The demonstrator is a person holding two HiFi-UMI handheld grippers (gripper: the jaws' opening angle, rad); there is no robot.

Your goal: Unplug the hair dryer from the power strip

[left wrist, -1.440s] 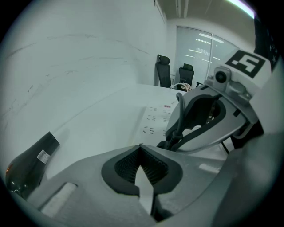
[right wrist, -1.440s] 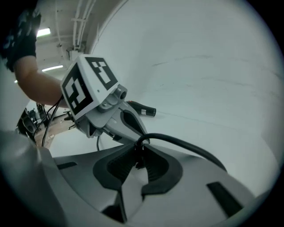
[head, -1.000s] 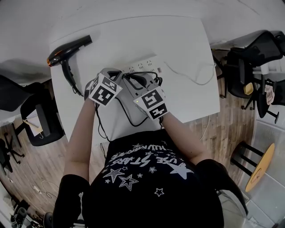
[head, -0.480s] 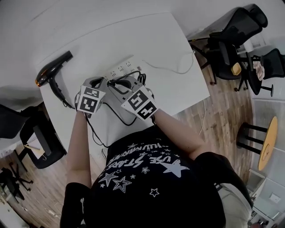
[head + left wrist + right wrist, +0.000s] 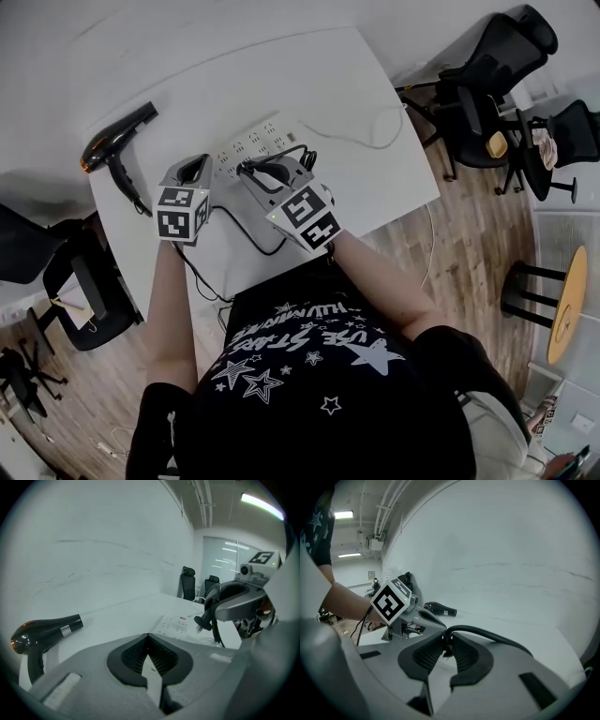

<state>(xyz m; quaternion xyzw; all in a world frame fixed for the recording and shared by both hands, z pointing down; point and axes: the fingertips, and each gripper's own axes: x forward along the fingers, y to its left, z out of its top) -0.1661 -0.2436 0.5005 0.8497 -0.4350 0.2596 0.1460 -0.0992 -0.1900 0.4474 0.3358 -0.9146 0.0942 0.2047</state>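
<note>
The black hair dryer (image 5: 117, 141) lies at the table's far left and also shows in the left gripper view (image 5: 44, 631). The white power strip (image 5: 248, 145) lies mid-table. My right gripper (image 5: 251, 171) is shut on the dryer's black plug (image 5: 201, 622), which hangs clear above the power strip (image 5: 176, 624). In the right gripper view the plug (image 5: 447, 649) sits pinched between the pads, and its black cord (image 5: 487, 637) arcs off to the right. My left gripper (image 5: 194, 172) hovers left of the strip, its jaws (image 5: 149, 637) shut with nothing in them.
The strip's white cable (image 5: 375, 141) loops toward the table's right edge. The dryer's black cord (image 5: 258, 239) trails over the near edge of the white table (image 5: 403, 187). Office chairs (image 5: 487, 84) stand to the right, another chair (image 5: 84, 281) to the left.
Both grippers have lifted up from the strip, the right one carrying the plug. The left gripper has rolled so its marker cube faces differently.
</note>
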